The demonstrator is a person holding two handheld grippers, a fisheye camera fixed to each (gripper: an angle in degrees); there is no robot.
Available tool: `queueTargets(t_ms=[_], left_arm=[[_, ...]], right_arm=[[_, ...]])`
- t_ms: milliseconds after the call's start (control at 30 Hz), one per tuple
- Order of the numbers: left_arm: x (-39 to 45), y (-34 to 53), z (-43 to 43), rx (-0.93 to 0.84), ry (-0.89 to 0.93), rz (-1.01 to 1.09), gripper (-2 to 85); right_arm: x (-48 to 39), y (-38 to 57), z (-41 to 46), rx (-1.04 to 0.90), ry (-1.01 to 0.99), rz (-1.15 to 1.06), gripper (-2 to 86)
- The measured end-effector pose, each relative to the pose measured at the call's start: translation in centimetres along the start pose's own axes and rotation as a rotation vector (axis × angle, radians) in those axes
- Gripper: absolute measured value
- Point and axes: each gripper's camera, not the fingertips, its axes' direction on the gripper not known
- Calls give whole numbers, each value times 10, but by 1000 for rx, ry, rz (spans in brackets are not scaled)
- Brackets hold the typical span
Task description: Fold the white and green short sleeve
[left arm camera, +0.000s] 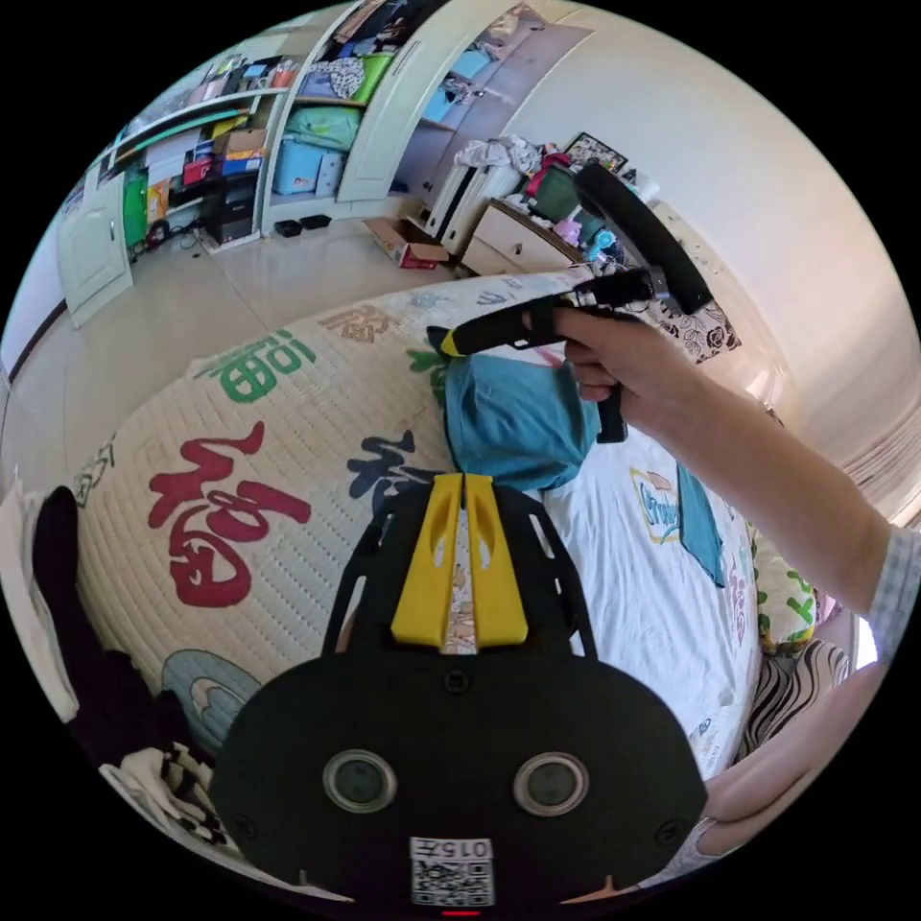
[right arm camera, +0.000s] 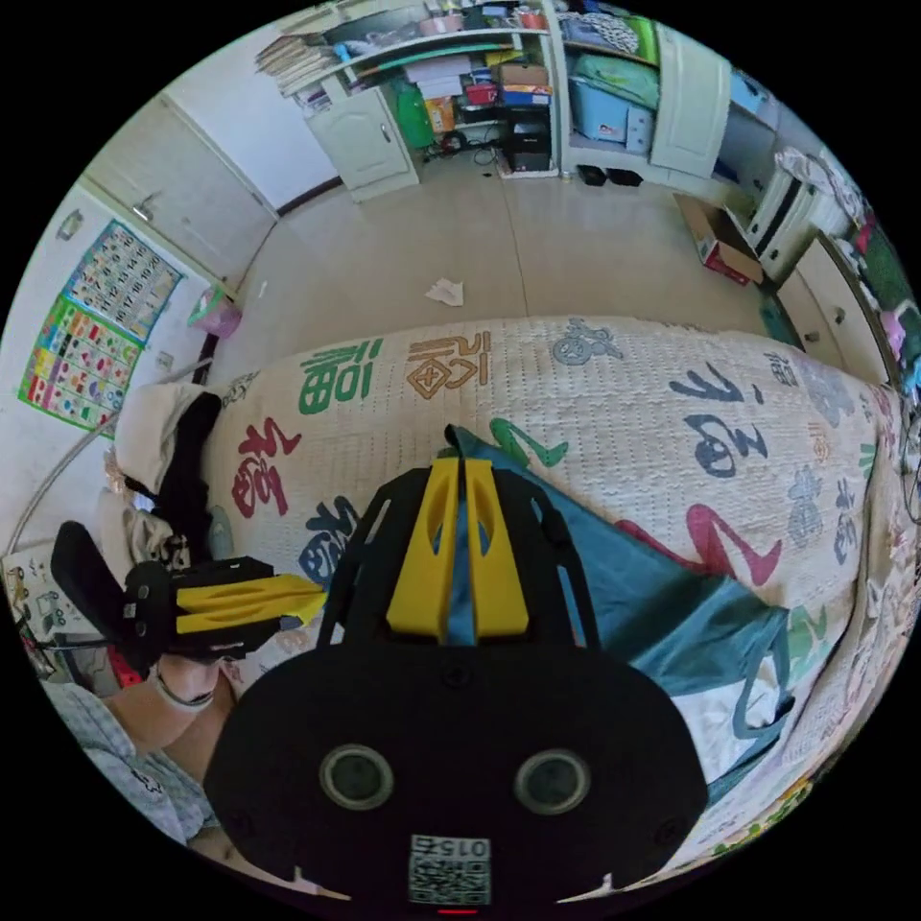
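Clearly a fold is mid-way. From the left gripper view, the left tool [left arm camera: 462, 489] has its yellow jaws drawn together on a thin strip of pale printed cloth, apparently an edge of the white and green short sleeve [left arm camera: 652, 576], which lies spread on the bed [left arm camera: 278, 460] to the right. Beyond it a hand [left arm camera: 624, 369] holds the right tool [left arm camera: 443, 343], from which a teal fold of the garment hangs bunched above the quilt.

Turning to the right gripper view, the right tool [right arm camera: 460, 475] is clamped on teal fabric that runs between its jaws and trails down to the shirt [right arm camera: 672, 614] on the bed. The left tool [right arm camera: 312, 600] sits low at the left, jaws together.

Both edges look lifted, so the next move probably calls for carrying them across together, keeping the cloth taut, then laying it flat.
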Motion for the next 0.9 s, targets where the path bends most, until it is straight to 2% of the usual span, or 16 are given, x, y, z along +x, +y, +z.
queueTargets(t_ms=[167, 267, 433, 533, 733, 900], left_arm=[[53, -3, -42, 70, 41, 163, -7], [95, 5, -42, 32, 89, 283, -7], [147, 29, 2, -131, 147, 378, -6], [164, 43, 25, -217, 123, 391, -2], [175, 41, 29, -362, 235, 404, 45], [185, 22, 7, -263, 203, 411, 56]], right_arm=[[53, 83, -78, 304, -178, 128, -1], [82, 150, -102, 377, -213, 237, -1], [109, 239, -92, 305, -137, 432, 2], [119, 269, -79, 261, -162, 519, 8], [130, 304, -90, 229, -115, 561, 60], [127, 303, -113, 243, 10, 442, 76]])
